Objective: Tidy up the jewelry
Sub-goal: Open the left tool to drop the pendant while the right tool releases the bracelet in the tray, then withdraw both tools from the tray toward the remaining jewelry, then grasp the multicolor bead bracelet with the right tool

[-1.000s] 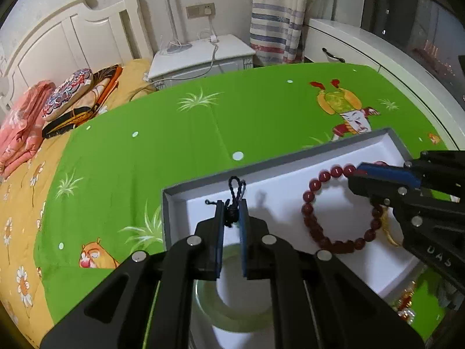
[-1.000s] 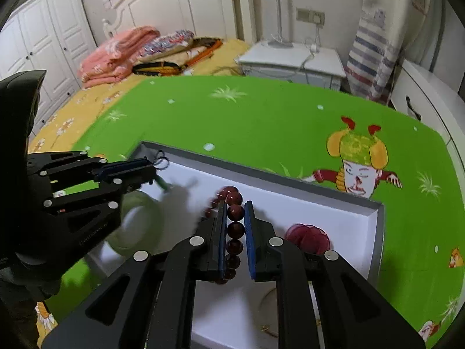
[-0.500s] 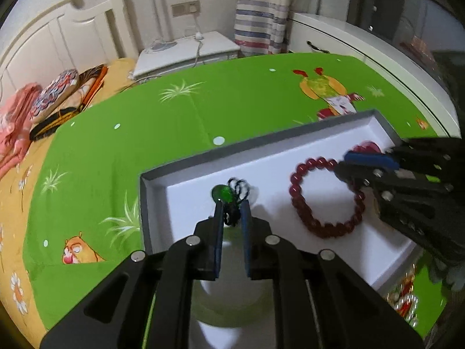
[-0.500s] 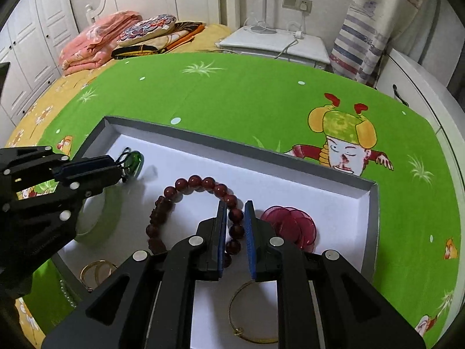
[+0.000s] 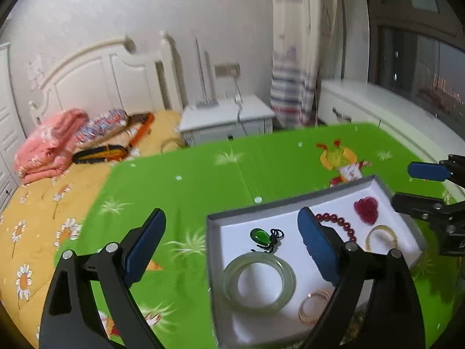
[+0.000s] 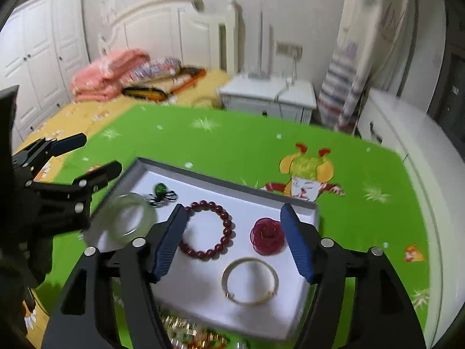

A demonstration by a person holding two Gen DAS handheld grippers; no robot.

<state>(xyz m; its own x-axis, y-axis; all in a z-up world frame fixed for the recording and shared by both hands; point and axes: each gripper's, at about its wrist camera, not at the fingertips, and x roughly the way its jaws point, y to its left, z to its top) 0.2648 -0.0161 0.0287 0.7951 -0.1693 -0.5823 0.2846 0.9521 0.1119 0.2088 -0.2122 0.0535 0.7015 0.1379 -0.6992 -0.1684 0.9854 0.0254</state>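
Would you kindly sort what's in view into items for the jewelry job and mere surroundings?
Job:
tray
jade bangle
green pendant
red bead bracelet
red flower
gold bangle

Lying about:
pink blanket
nightstand
curtain

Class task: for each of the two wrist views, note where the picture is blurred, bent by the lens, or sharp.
Left wrist view: motion blur smears the headboard and curtain; the jade bangle reads softly. Right wrist view: the bead bracelet and gold bangle are fairly sharp, while the jade bangle is smeared. Both views: fisheye curving bends the tray edges, with dark corners.
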